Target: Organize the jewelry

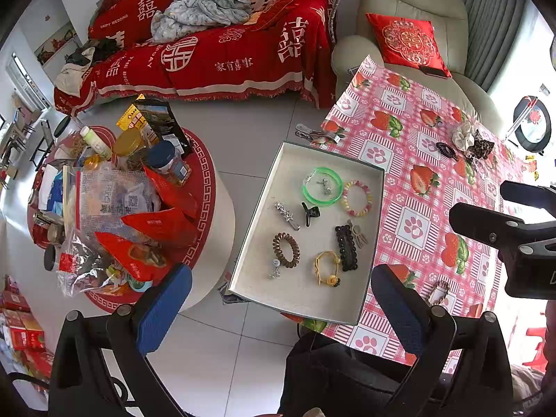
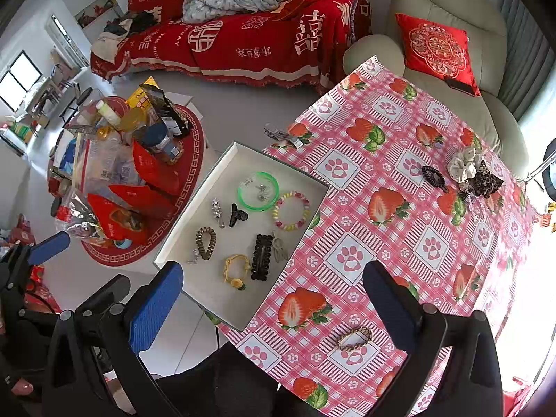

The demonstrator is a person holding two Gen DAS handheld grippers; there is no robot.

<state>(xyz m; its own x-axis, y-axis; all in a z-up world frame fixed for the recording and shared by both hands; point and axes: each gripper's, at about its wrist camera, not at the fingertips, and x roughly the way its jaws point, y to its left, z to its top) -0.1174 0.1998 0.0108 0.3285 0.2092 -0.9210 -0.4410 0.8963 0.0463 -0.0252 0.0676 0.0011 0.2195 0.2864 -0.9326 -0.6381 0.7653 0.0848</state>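
Both grippers hover above the table, jaws spread wide, nothing held. Left gripper (image 1: 281, 299) sits over the near edge of the tray (image 1: 361, 243); right gripper (image 2: 274, 299) is over the tablecloth (image 2: 434, 215) just right of the tray, with the left gripper's blue pad visible at the far left of the right wrist view.

The shallow white tray lies at the table's left edge, hanging partly past it. Inside: green bangle (image 1: 322, 186) with a small silver piece inside its ring, beaded bracelet (image 1: 357, 197) touching it on the right, silver star clip (image 1: 287, 215), small black claw clip (image 1: 310, 213), brown coil hair tie (image 1: 286, 249) with a silver charm just below it, black hair clip (image 1: 346, 247) beside a grey clip (image 1: 358, 235), yellow band with flower (image 1: 327, 268).

Outside the tray, on the cloth: a braided brown bracelet (image 2: 354, 337) near the front edge, between the right gripper's fingers in its own view; a black coil tie (image 2: 433, 175), cream scrunchie (image 2: 462, 166) and leopard scrunchie (image 2: 486, 182) clustered at the far right; a clip (image 2: 281, 137) at the far left corner beyond the tray.

A cluttered round side table (image 1: 205, 187) stands left of the tray.
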